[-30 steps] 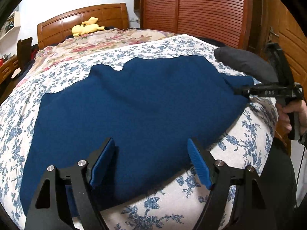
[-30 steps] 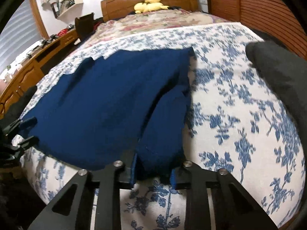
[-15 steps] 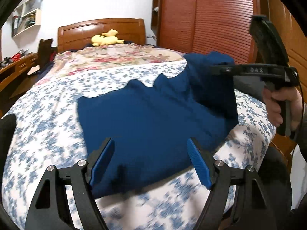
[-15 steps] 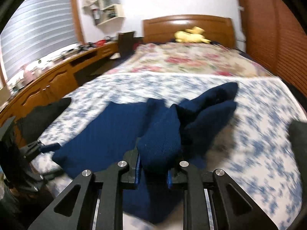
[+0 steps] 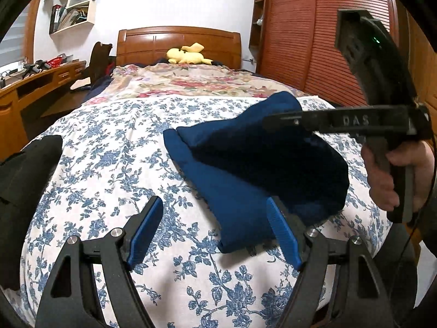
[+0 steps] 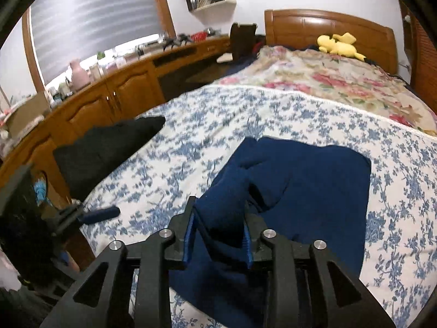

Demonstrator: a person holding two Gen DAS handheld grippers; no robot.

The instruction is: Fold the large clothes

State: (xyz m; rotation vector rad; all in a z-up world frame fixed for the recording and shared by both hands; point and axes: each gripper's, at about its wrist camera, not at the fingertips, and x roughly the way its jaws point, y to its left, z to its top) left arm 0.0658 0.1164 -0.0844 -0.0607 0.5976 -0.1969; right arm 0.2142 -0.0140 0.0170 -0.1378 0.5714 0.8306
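A navy blue garment (image 5: 235, 191) lies on the blue-flowered bedsheet (image 5: 114, 164), with one side lifted and folded over itself. In the left wrist view my right gripper (image 5: 273, 121) reaches in from the right and holds up that raised fold; a hand (image 5: 382, 175) grips its handle. In its own view the right gripper (image 6: 218, 235) has a bunch of the navy garment (image 6: 314, 191) between its pads, and its jaws are opening. My left gripper (image 5: 215, 232) stands open just above the garment's near corner, its right pad beside the cloth edge. Its blue fingertip (image 6: 101, 214) shows at the bed's left edge.
A black garment (image 5: 27, 177) lies at the bed's left edge, also seen as a dark heap (image 6: 109, 147). Further up are a flowered quilt (image 5: 191, 82), a yellow plush toy (image 5: 188, 54) and the wooden headboard (image 5: 177, 41). A wooden desk (image 6: 109, 95) runs along the left, a slatted wardrobe (image 5: 314, 41) on the right.
My right gripper has lifted the garment's right edge and carried it up and across to the left, folding the flat cloth over itself. Both views have swung towards the bed's left side.
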